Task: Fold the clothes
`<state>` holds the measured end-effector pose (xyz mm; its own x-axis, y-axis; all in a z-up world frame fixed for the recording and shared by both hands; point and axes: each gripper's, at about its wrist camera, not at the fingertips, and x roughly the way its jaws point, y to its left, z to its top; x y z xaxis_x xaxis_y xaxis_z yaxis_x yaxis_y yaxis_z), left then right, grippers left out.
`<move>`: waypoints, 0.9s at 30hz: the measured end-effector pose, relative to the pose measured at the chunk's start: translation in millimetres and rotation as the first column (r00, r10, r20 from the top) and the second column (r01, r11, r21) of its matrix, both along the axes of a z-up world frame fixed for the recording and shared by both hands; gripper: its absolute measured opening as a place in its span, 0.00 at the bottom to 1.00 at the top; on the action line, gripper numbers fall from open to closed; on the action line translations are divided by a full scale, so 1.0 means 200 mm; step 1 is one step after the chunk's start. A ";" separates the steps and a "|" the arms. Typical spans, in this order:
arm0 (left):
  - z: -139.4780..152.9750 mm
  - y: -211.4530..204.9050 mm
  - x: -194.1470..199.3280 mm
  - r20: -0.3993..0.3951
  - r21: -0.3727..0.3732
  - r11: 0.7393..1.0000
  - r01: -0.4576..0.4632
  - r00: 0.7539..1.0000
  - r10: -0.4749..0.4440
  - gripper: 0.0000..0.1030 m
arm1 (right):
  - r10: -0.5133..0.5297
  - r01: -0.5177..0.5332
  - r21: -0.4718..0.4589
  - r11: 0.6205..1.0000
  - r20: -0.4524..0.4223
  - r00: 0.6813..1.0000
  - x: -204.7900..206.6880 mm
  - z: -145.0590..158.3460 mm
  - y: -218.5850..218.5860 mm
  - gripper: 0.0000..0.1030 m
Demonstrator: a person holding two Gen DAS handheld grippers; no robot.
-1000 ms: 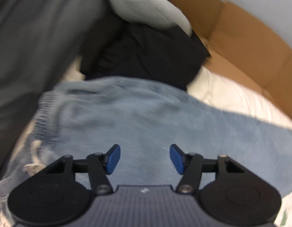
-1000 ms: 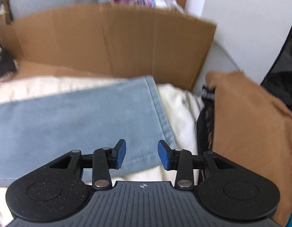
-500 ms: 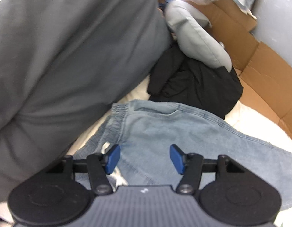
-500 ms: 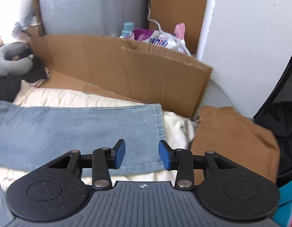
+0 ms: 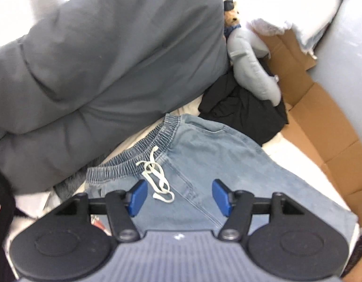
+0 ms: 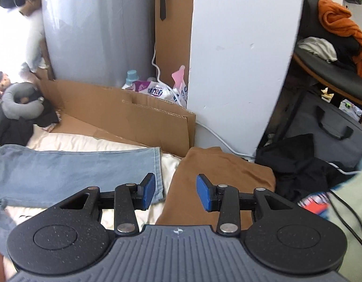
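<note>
Jeans (image 5: 204, 159) flat on cream bedding (image 6: 82, 141) beside cardboard (image 6: 124, 115); both hand-held grippers spread, empty.

**Jeans lying flat under the left gripper**

The left gripper (image 5: 179, 197) hangs above the jeans (image 5: 204, 164), its jaws opening with nothing between them. The white drawstring (image 5: 157, 176) lies on the waistband. A grey duvet (image 5: 98, 70) and black clothes (image 5: 246, 112) lie beside the jeans; cardboard (image 5: 321, 122) lines the bed's far edge.

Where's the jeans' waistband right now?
Left wrist view, centre: the waistband lies beside the grey duvet, drawstring just ahead of the left tool.
</note>
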<state>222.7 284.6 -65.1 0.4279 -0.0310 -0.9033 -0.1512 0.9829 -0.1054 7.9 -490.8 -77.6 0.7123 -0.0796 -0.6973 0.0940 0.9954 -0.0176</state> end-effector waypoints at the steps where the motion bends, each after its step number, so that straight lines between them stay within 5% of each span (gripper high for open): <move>1: 0.03 0.01 -0.03 0.003 -0.015 1.000 0.001 1.000 -0.001 0.63 | -0.006 0.006 0.009 1.000 0.007 1.000 -0.06 0.03 -0.01 0.44; 8: 0.14 0.03 -0.21 -0.003 0.003 0.997 0.073 0.997 -0.073 0.65 | -0.114 0.111 0.092 0.989 0.027 0.993 -0.49 0.12 -0.01 0.44; 15: 0.17 0.13 -0.41 0.034 -0.067 0.994 0.086 0.996 -0.083 0.67 | -0.201 0.197 0.134 0.971 0.015 0.980 -0.84 0.15 0.08 0.45; 27: -0.06 0.28 -0.58 -0.028 -0.082 0.992 0.097 0.995 -0.100 0.68 | -0.143 0.153 0.237 0.959 -0.060 0.988 -1.04 -0.19 0.33 0.48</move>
<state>106.7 340.1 -77.9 0.3905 -0.1450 -0.9091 -0.0587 0.9816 -0.1818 -199.4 -424.6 -116.2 0.6750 -0.0084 -0.7378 0.2446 0.9459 0.2130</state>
